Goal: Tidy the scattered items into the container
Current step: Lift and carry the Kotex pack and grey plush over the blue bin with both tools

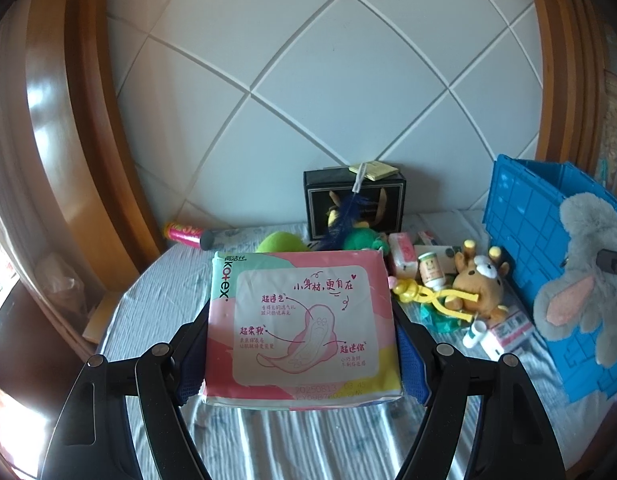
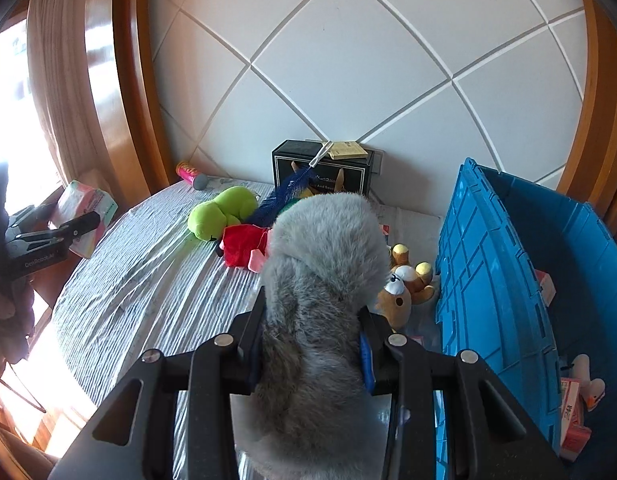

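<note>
- Left wrist view: the left gripper is closed on a pink pack of pads, one blue-padded finger pressed to each side, so the pack is lifted above the striped bedsheet.
- The pack carries the brand "kotex" along its left edge, Chinese text in pink on a white panel with a drawing of a pad, and a faint printed line reading "20250813" near the bottom.
- Behind the pack stands a black box against the white padded headboard, with a yellow paper on top; its lettering is too small to read.
- To the right lie a small white bottle with a green cap, a brown plush toy and a yellow plastic clip, near the blue crate.
- Right wrist view: the right gripper is clamped on a grey plush toy, which is raised just left of the blue crate's wall.
- A green plush toy and a red plush toy lie touching on the sheet.
- A pink tube lies by the headboard; its print is unreadable.
- The left gripper's body shows "GenRobot.AI".
</note>
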{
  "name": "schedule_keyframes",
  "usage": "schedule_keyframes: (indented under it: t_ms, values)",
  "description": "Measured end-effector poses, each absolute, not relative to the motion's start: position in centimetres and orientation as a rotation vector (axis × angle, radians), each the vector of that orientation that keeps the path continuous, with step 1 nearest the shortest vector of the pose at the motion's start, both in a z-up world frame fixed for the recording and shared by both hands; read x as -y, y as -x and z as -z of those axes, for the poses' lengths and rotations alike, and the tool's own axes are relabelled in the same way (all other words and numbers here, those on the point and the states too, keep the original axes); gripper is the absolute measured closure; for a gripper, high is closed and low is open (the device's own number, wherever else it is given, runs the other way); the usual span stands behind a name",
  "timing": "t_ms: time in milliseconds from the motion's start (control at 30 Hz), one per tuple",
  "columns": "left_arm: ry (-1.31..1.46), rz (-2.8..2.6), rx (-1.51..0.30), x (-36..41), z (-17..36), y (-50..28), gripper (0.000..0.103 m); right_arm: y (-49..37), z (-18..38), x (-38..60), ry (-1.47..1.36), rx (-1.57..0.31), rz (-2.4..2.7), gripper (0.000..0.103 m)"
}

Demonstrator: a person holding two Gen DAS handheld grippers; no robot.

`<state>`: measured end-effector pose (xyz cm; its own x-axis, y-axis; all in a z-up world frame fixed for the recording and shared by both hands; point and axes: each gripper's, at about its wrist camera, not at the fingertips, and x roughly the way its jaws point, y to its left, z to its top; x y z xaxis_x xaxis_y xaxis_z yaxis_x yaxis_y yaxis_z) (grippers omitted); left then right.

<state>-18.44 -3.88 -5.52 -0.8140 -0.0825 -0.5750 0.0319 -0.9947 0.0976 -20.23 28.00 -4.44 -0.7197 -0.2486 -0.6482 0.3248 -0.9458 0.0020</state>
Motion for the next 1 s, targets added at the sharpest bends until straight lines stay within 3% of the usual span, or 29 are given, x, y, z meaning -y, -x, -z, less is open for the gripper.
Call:
schedule_keyframes:
  t_ms: [1000]
  values:
    - [-0.754, 3.242, 0.268, -19.6, -2.3, 26.1, 0.026, 18.9, -0.4, -47.9, -0.906, -0.066, 2.872, 0.068]
